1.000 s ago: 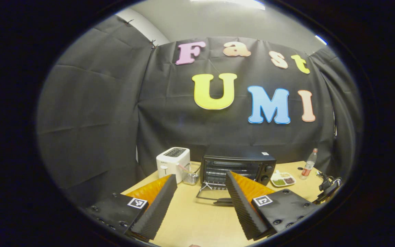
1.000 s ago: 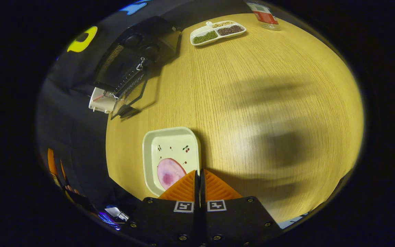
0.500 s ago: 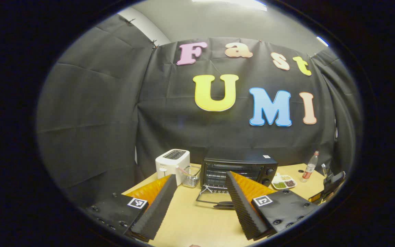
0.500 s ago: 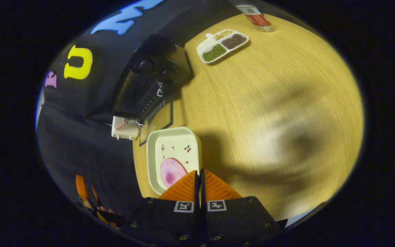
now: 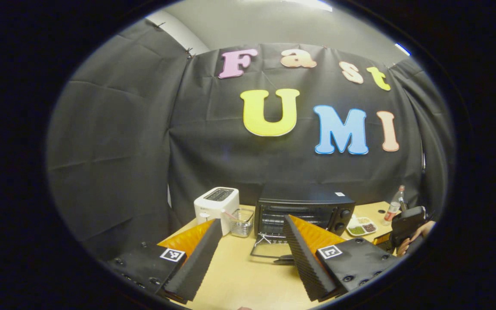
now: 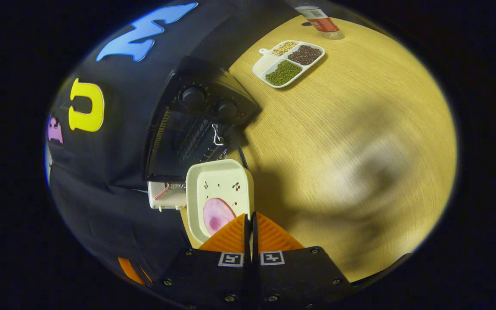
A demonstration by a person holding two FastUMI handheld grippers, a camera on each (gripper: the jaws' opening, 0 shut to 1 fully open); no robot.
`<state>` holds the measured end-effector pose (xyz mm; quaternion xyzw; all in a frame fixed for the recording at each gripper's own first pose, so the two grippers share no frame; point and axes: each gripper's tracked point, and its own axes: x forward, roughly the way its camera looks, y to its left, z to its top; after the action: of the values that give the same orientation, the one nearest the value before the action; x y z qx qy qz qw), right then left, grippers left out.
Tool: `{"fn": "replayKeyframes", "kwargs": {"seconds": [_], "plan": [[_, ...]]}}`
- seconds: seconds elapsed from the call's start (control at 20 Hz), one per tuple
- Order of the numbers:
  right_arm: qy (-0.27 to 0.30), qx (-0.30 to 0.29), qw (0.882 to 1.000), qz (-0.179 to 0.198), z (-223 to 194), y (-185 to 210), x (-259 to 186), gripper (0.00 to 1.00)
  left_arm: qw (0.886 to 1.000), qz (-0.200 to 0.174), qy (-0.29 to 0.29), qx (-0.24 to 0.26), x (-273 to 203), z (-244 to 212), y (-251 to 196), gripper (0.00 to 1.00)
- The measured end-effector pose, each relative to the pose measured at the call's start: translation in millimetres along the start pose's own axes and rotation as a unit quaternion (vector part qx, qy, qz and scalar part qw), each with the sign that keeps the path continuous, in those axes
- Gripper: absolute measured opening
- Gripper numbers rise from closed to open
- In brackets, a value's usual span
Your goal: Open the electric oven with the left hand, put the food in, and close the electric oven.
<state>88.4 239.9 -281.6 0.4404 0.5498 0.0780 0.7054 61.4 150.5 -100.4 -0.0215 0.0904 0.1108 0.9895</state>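
The black electric oven (image 5: pixel 304 211) stands at the back of the wooden table (image 5: pixel 239 275), its glass door (image 5: pixel 269 249) folded down flat. My left gripper (image 5: pixel 252 220) hovers in front of it, open and holding nothing. My right gripper (image 6: pixel 250 215) is shut on the rim of a white square plate (image 6: pixel 220 189) that carries a pink slice of food (image 6: pixel 215 215). The plate hangs in the air just before the oven (image 6: pixel 192 129) and hides part of its door. The right gripper (image 5: pixel 407 224) and the hand holding it (image 5: pixel 420 234) also appear in the left gripper view.
A white toaster (image 5: pixel 217 202) and a small clear basket (image 5: pixel 241 219) stand left of the oven. To its right lie a divided tray of beans (image 6: pixel 289 62) and a plastic bottle (image 6: pixel 319 19). Black cloth walls close the back and sides.
The right gripper has carried the plate toward the oven, so the plate now overlaps the oven's front. The left gripper has barely shifted and stays open.
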Motion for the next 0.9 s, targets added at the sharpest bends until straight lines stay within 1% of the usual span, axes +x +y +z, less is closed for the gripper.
{"fn": "replayKeyframes", "kwargs": {"seconds": [0.15,0.2,0.25,0.3,0.35,0.5,0.55,0.7,0.9], "plan": [[-0.023,0.046,0.999,0.011,10.1,23.2,21.2,0.0,1.0,-0.003,0.002,0.0,7.6,-0.8,9.7,0.92],[-0.024,0.055,0.998,0.013,11.2,31.4,28.0,0.0,1.0,-0.004,0.002,0.004,12.5,0.0,12.5,0.96],[-0.033,0.065,0.997,0.015,14.4,37.8,35.1,0.0,1.0,-0.004,0.002,0.009,17.2,-0.7,15.8,0.92],[-0.04,0.075,0.996,0.016,16.7,42.7,41.0,0.0,1.0,-0.004,0.003,0.011,22.7,-1.6,19.2,1.0],[-0.052,0.089,0.994,0.021,21.6,48.8,47.5,0.0,1.0,-0.005,0.005,0.011,26.8,-2.6,21.4,1.0],[-0.067,0.133,0.988,0.031,27.5,65.0,68.8,0.0,1.0,-0.005,0.015,0.009,39.7,-9.3,29.4,1.0],[-0.08,0.145,0.986,0.028,31.7,67.5,74.3,0.0,1.0,-0.006,0.018,0.008,42.9,-11.6,30.7,1.0],[-0.121,0.167,0.978,0.025,48.2,76.5,91.5,0.0,1.0,-0.008,0.027,0.013,45.3,-17.4,33.9,1.0],[-0.149,0.2,0.967,0.046,65.3,95.0,113.1,0.0,0.999,-0.004,0.038,0.02,51.2,-22.6,42.9,0.99]]}}
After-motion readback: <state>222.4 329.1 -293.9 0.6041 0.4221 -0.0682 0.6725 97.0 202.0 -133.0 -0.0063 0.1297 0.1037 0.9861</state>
